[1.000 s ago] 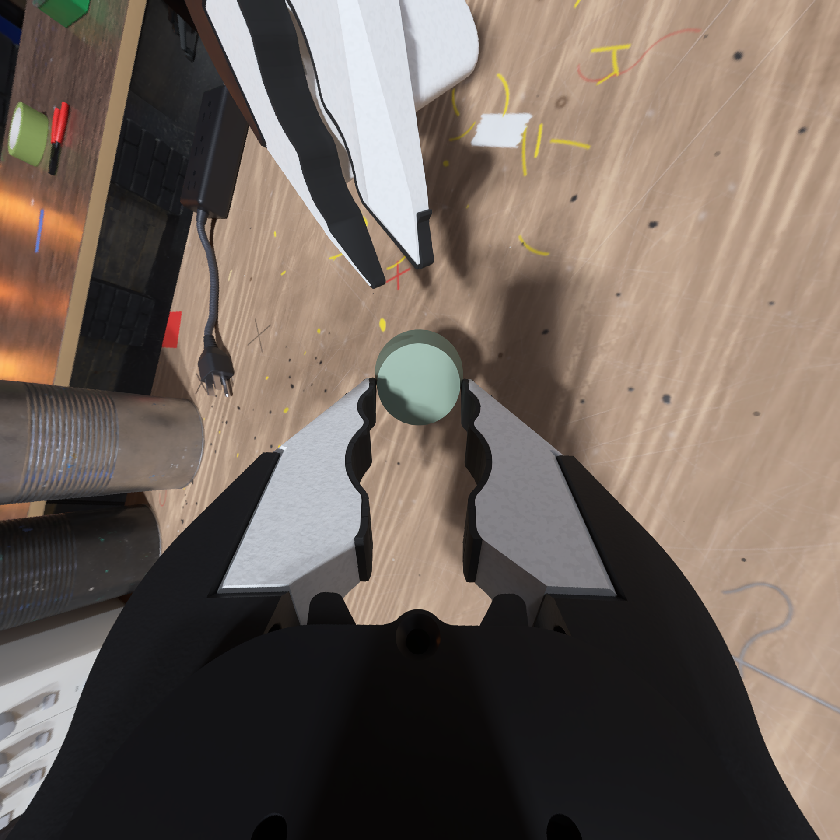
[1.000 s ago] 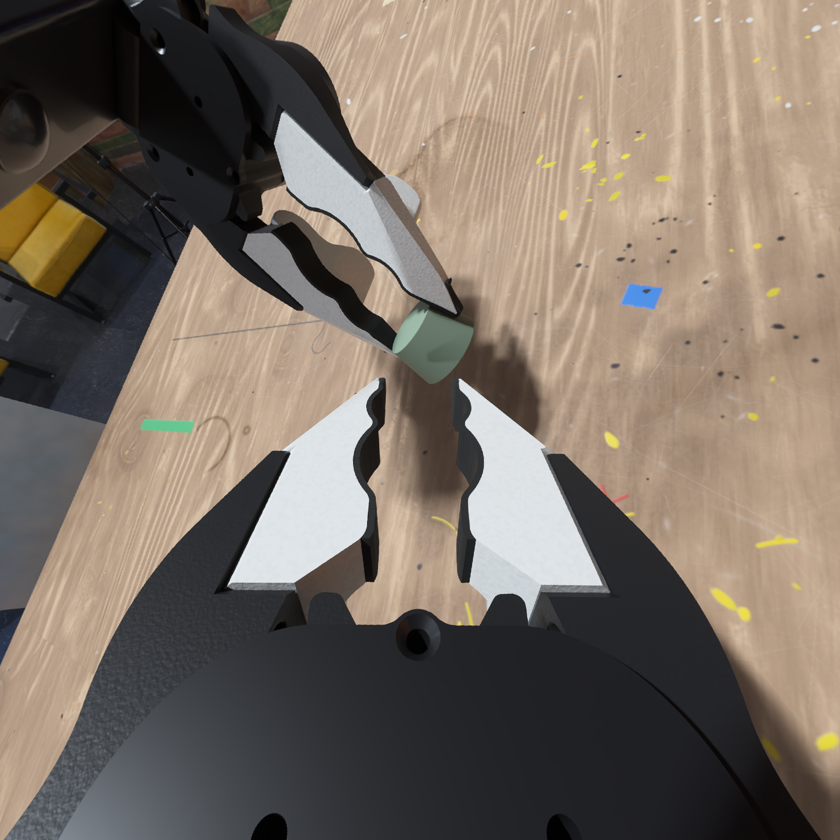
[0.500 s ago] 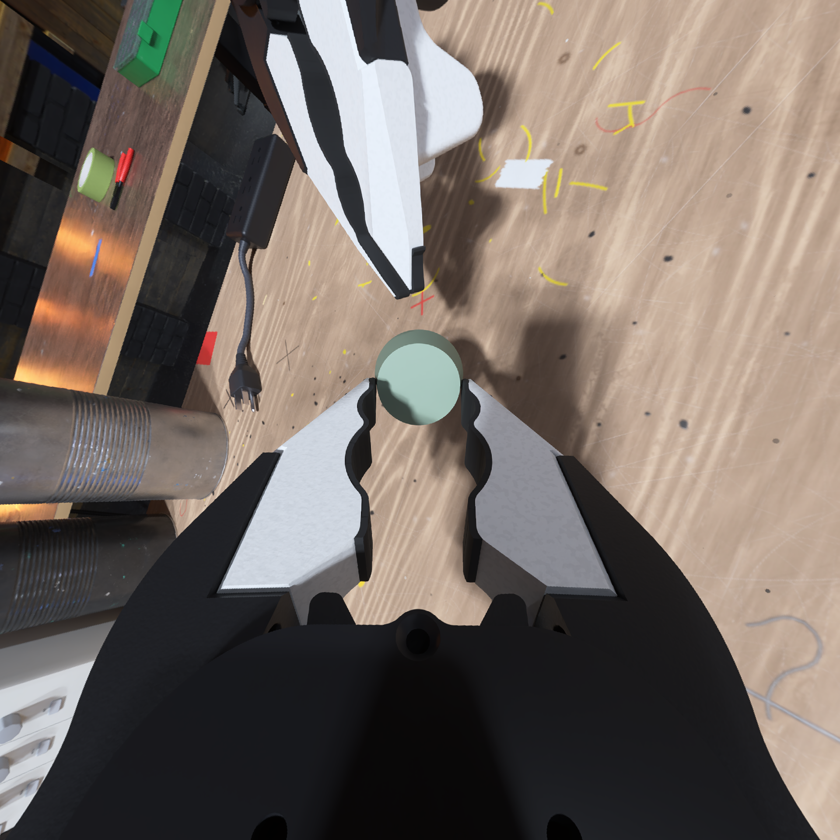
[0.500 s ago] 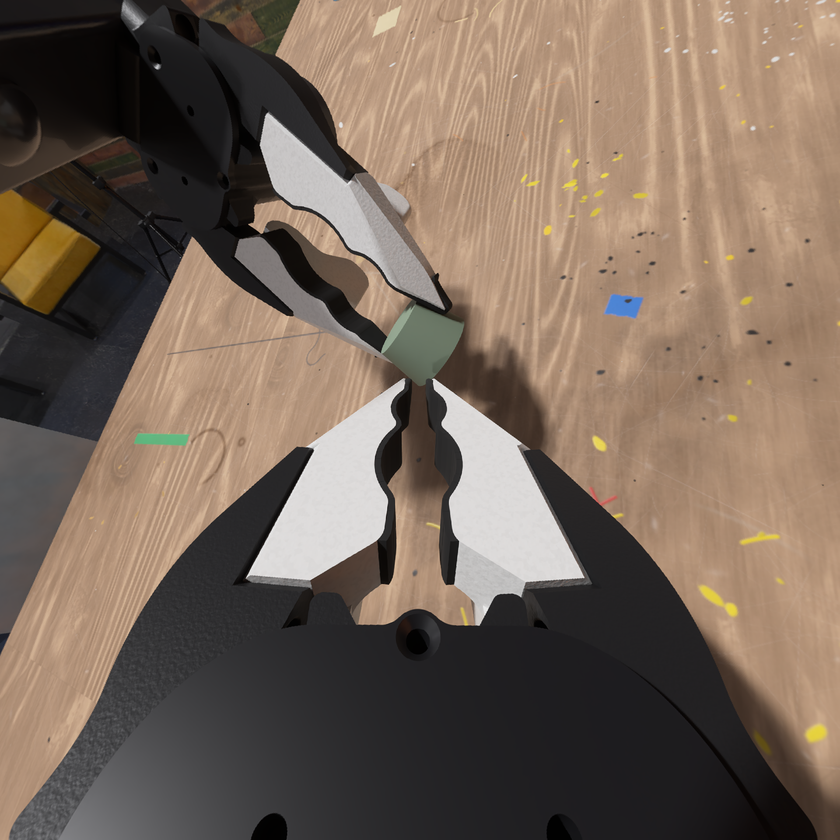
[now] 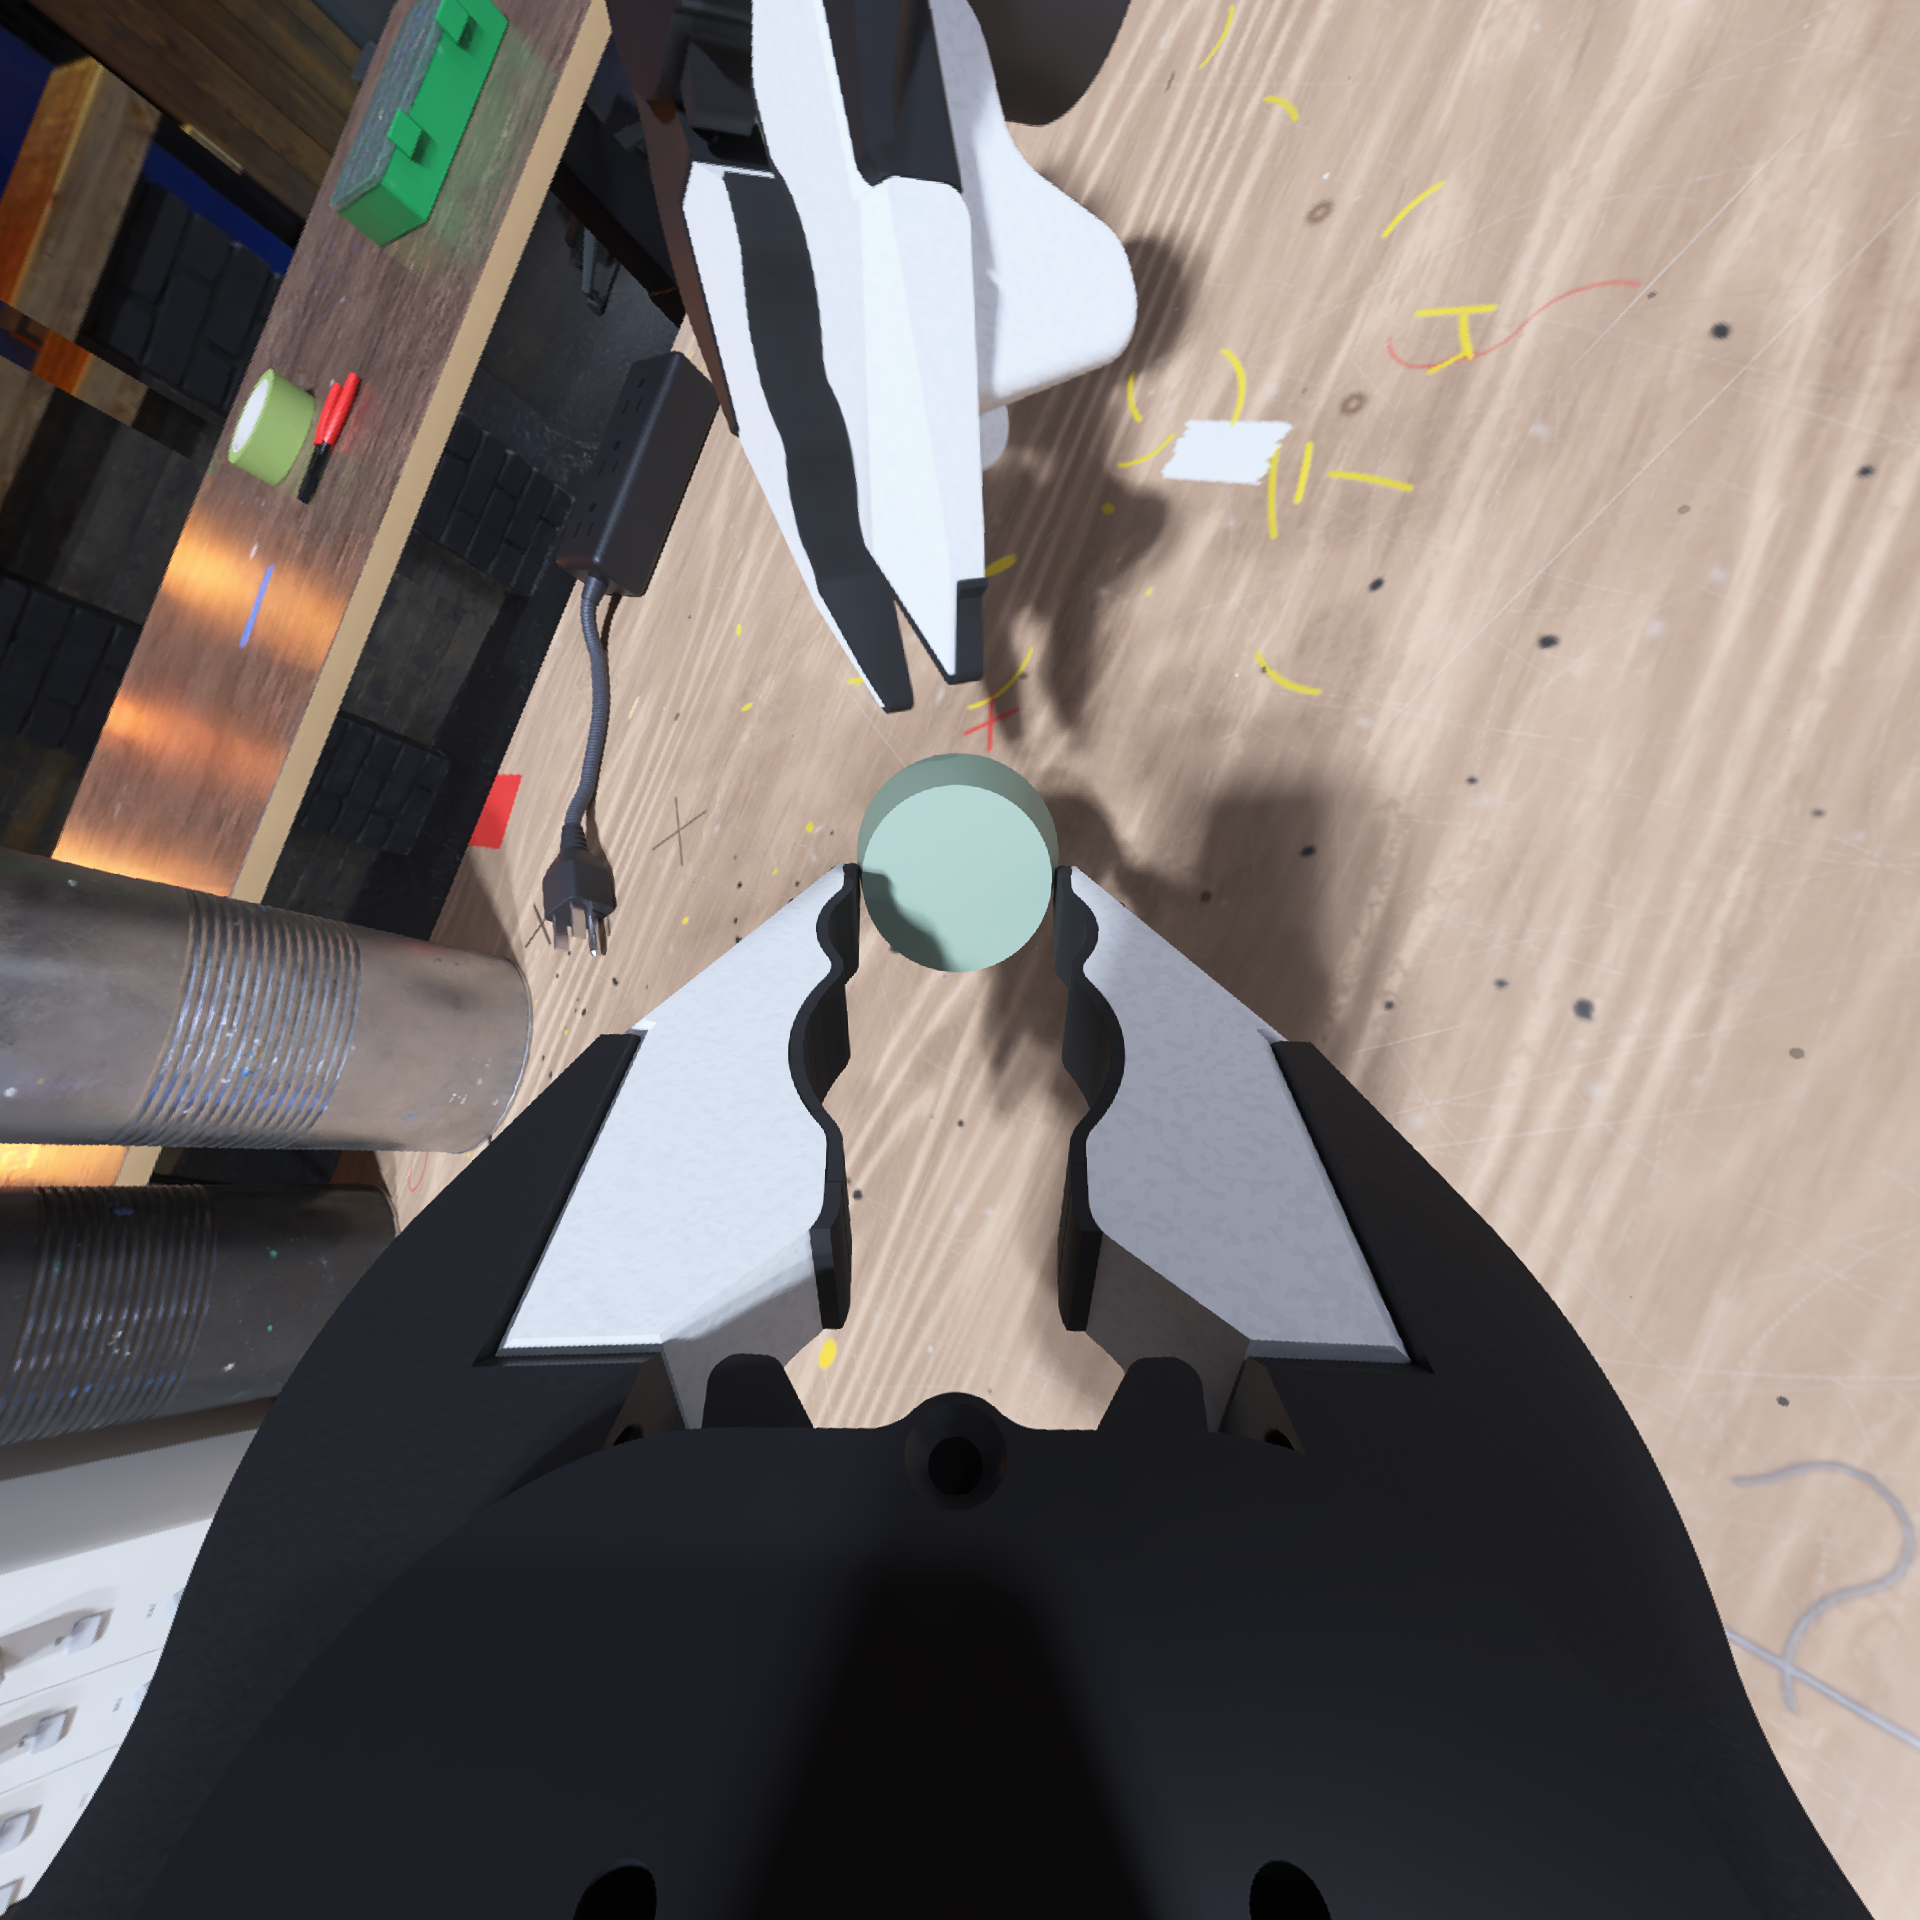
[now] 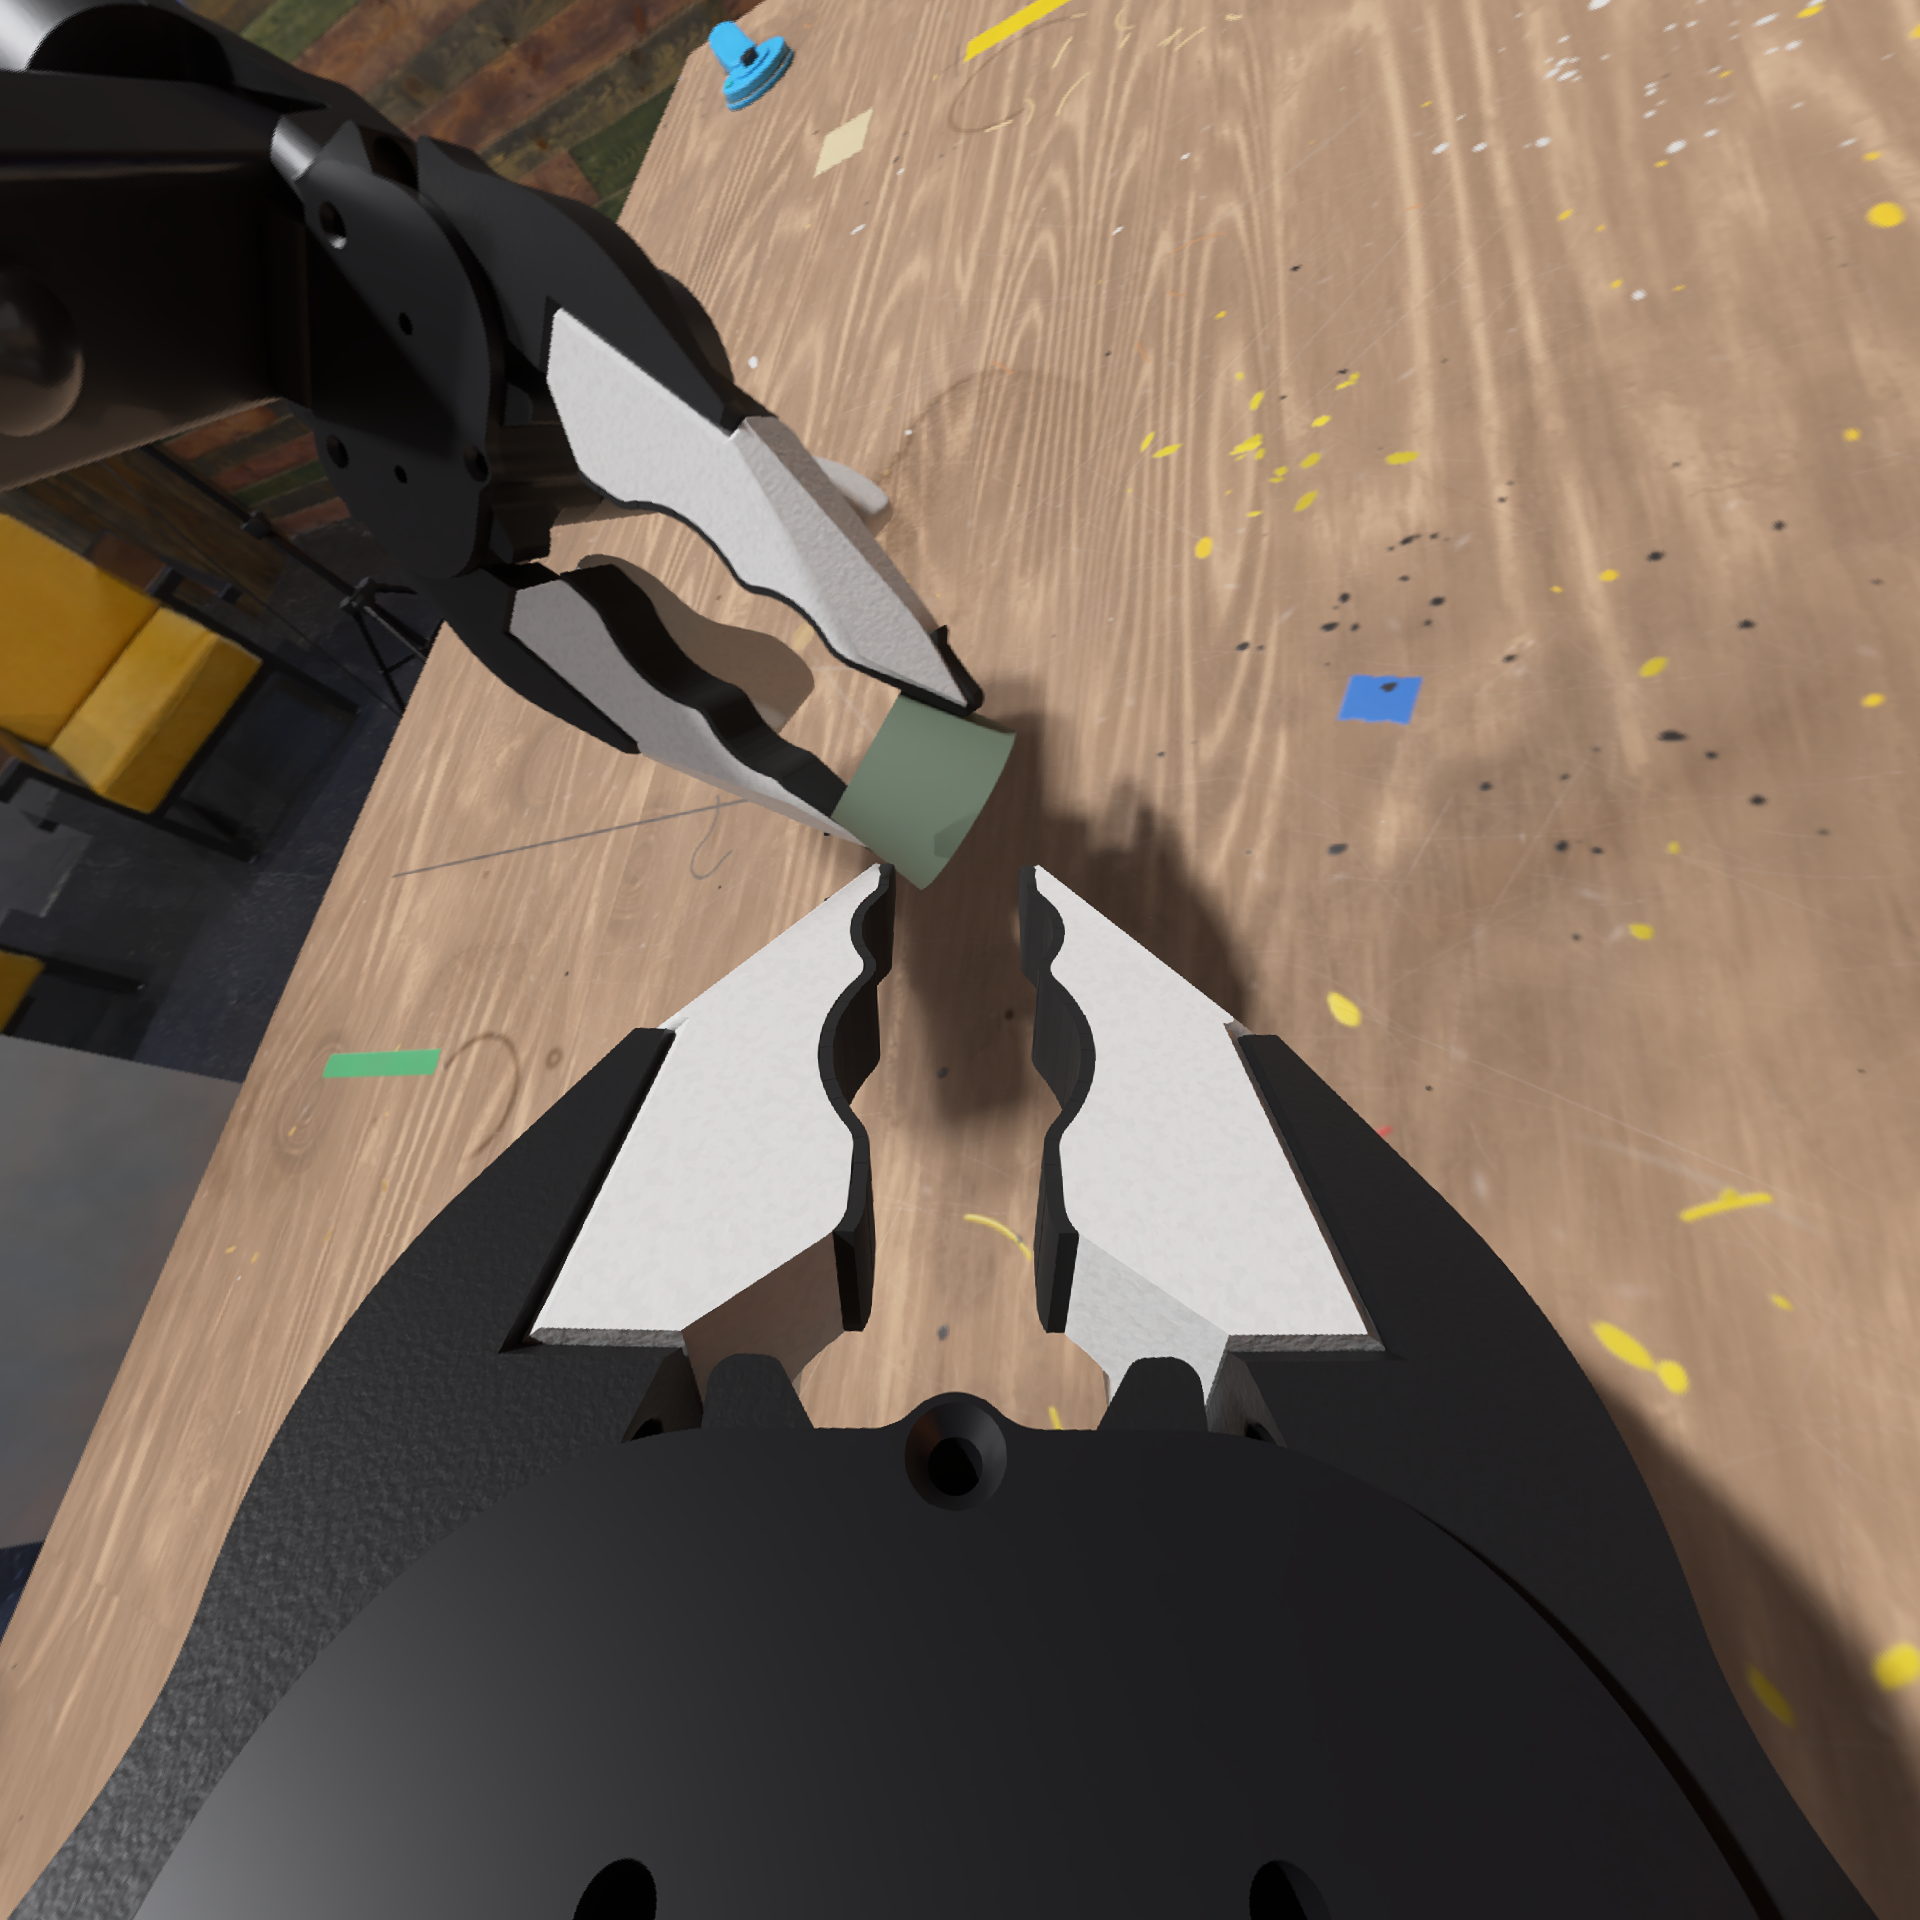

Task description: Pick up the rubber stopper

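Observation:
The rubber stopper is a pale green, short cylinder. My left gripper is shut on it at the fingertips and holds it above the wooden table, where its shadow falls. In the right wrist view the stopper sticks out of the left gripper, tilted down to the right. My right gripper is open and empty, its tips just below the stopper and apart from it. It also shows in the left wrist view, pointing at the stopper from the far side.
Two metal pipes lie at the left. A black power adapter with cord and plug lies near the table's left edge. A green block and a green tape roll sit on a side bench. A blue part stands at the far table end.
My right gripper closed almost fully half a second ago and has opened again. Both views have drawn back from the table. The left gripper has kept its hold on the stopper.

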Controlling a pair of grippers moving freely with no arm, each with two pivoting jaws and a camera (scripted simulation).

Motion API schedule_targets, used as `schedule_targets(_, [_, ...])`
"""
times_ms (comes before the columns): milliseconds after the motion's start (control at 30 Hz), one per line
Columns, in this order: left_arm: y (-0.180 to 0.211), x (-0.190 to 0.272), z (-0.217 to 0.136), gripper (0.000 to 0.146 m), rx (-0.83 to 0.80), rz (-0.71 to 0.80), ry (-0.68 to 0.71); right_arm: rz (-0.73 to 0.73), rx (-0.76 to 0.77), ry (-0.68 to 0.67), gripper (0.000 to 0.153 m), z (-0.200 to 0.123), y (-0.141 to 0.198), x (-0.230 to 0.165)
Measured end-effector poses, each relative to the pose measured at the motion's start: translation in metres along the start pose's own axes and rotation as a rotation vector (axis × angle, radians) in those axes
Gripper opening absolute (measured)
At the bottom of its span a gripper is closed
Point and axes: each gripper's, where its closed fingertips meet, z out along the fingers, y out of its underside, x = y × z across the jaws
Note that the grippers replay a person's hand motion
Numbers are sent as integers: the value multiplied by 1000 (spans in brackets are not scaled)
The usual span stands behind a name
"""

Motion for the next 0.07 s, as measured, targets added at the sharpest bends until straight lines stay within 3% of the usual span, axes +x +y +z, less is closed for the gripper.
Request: schedule_targets(67, [-1,-2,0,37,3,-1,-9,-1,-3,-26,23,2,1,-4])
